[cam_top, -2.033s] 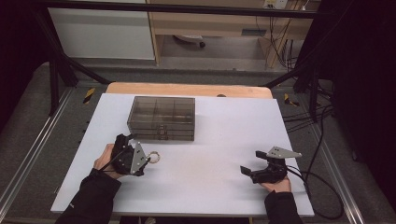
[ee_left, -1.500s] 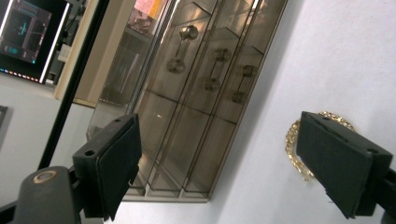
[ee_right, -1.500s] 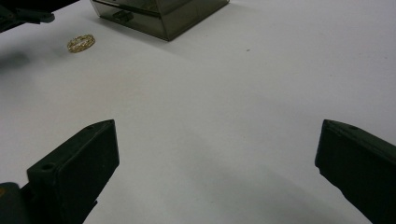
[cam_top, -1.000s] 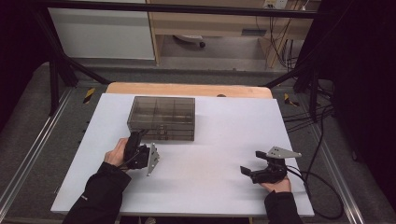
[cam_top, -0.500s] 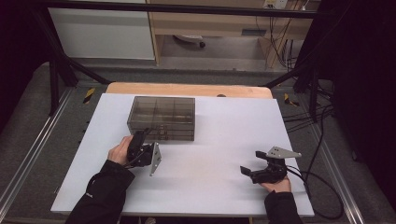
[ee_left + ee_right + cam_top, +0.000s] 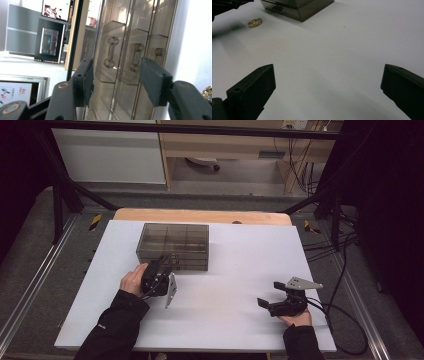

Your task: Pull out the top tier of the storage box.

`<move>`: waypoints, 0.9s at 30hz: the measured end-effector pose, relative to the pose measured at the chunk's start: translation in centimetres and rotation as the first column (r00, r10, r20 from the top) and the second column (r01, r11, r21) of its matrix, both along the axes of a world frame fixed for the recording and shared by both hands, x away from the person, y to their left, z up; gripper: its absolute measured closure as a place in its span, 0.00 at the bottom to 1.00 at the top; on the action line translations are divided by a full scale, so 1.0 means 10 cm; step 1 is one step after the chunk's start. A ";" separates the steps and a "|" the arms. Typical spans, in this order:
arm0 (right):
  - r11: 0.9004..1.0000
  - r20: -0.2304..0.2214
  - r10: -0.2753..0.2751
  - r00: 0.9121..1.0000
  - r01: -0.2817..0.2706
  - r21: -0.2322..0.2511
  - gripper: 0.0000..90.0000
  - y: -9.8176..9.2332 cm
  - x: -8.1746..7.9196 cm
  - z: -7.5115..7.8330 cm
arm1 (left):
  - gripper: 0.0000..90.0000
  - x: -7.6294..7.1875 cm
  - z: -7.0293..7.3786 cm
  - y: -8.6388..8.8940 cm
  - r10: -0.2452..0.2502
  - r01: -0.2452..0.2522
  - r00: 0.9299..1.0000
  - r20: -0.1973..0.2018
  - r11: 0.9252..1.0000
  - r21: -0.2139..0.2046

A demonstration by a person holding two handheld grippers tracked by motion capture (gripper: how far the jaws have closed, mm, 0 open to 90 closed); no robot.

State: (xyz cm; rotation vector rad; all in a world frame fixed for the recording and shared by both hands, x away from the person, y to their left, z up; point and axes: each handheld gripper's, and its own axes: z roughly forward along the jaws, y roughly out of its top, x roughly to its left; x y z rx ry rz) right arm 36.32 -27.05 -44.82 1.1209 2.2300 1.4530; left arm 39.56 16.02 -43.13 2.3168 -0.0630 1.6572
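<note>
A smoky see-through drawer box (image 6: pixel 172 244) stands at the back middle of the white table (image 6: pixel 235 270). My left gripper (image 6: pixel 161 266), rolled onto its side, points at the box's front from close by. In the left gripper view, the left gripper (image 6: pixel 116 72) has the drawer fronts and their clear knobbed handles (image 6: pixel 110 52) ahead between its jaws. The jaws have just been closing, but the pads touch nothing. A gold ring (image 6: pixel 255 22) lies on the table beside the box (image 6: pixel 297 7). My right gripper (image 6: pixel 269 296) rests near the front right, and in its own view the right gripper (image 6: pixel 328 75) is wide open over bare table.
A wooden strip (image 6: pixel 200 215) runs behind the white table. Metal rails (image 6: pixel 30 285) and cables (image 6: pixel 345 270) flank the table. The gold ring (image 6: pixel 207 92) shows at the right edge of the left gripper view.
My left gripper has moved from the ring up to the box's front and rolled onto its side, and its jaws have narrowed. The right gripper has stayed put.
</note>
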 end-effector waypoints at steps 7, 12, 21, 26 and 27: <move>1.000 -0.001 0.001 1.000 -0.001 0.001 0.01 0.00 0.00 0.00 | 0.57 0.04 -0.03 -0.03 0.010 -0.011 1.000 0.026 1.000 0.027; 1.000 -0.002 0.000 1.000 0.000 0.001 0.01 0.00 0.00 0.00 | 0.61 0.06 -0.06 -0.04 0.018 -0.020 0.999 0.043 0.999 0.049; 1.000 -0.002 0.000 1.000 0.000 0.002 0.01 0.00 0.00 0.00 | 0.68 0.09 -0.12 -0.05 0.019 -0.027 0.996 0.091 0.996 0.090; 1.000 -0.003 0.000 1.000 0.000 0.001 0.01 0.00 0.00 0.00 | 0.72 0.09 -0.15 -0.06 0.020 -0.032 0.994 0.109 0.994 0.104; 1.000 0.000 0.002 1.000 -0.002 0.000 0.01 0.00 0.00 0.00 | 0.72 0.09 -0.16 -0.06 0.019 -0.033 0.992 0.123 0.994 0.108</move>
